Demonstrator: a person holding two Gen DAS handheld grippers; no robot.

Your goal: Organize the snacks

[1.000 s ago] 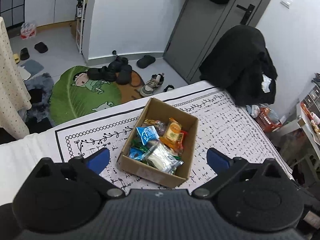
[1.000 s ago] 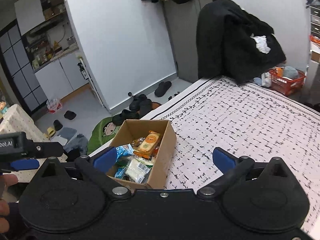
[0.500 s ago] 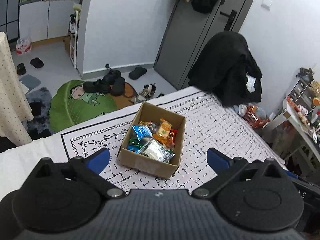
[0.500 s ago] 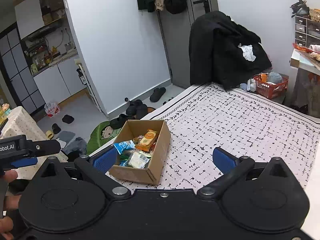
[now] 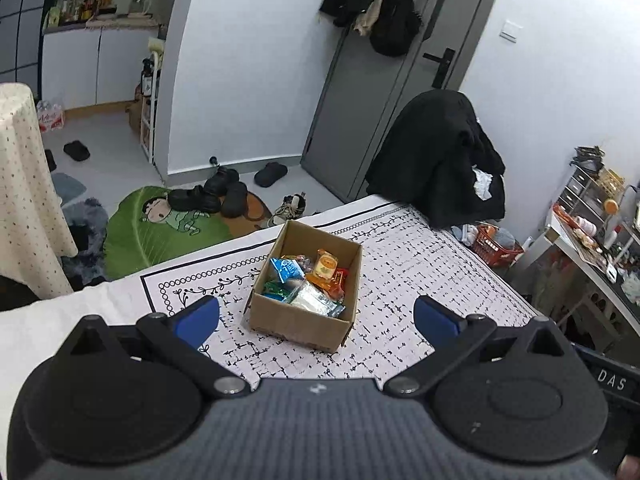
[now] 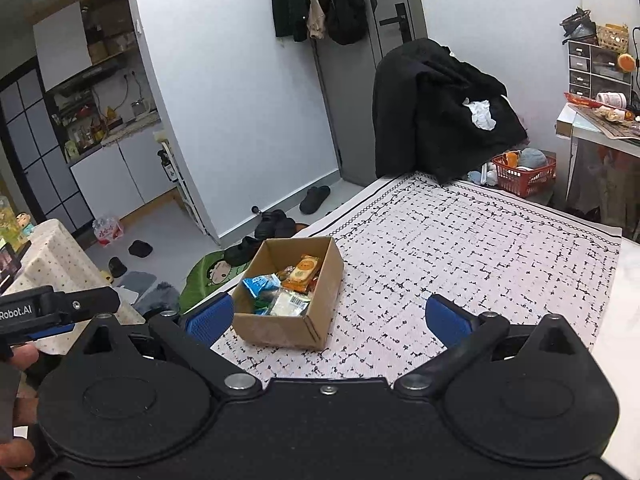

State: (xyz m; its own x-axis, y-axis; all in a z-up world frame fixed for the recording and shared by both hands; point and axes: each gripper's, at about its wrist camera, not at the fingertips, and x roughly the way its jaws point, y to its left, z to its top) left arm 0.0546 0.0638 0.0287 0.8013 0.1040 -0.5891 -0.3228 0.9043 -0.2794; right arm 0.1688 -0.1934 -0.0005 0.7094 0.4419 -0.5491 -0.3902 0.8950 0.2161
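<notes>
Nearest, left gripper [image 5: 316,316] spread wide, blue pads [image 5: 198,318] well apart, nothing between them. Right gripper [image 6: 329,316] likewise wide apart and empty (left unit's black body just visible at the right view's left edge). Both held above the near part of a patterned cloth [image 5: 420,280].

Beyond the fingertips, standing on the cloth near its left edge: open cardboard box [image 5: 298,322], flaps gone. Inside, packets heaped loosely: clear pack [image 5: 314,300] with pale contents at the near side, blue pack [image 5: 286,268] to the left, orange pack [image 5: 325,267] leaning toward the far wall, something green [image 5: 273,289] half buried underneath. Snacks all within the box walls.

Farther off, past the cloth's right corner, red basket [image 6: 524,178] on the floor, holding assorted items too small to identify. Black coat [image 6: 440,108] draped just behind the cloth's far edge.
</notes>
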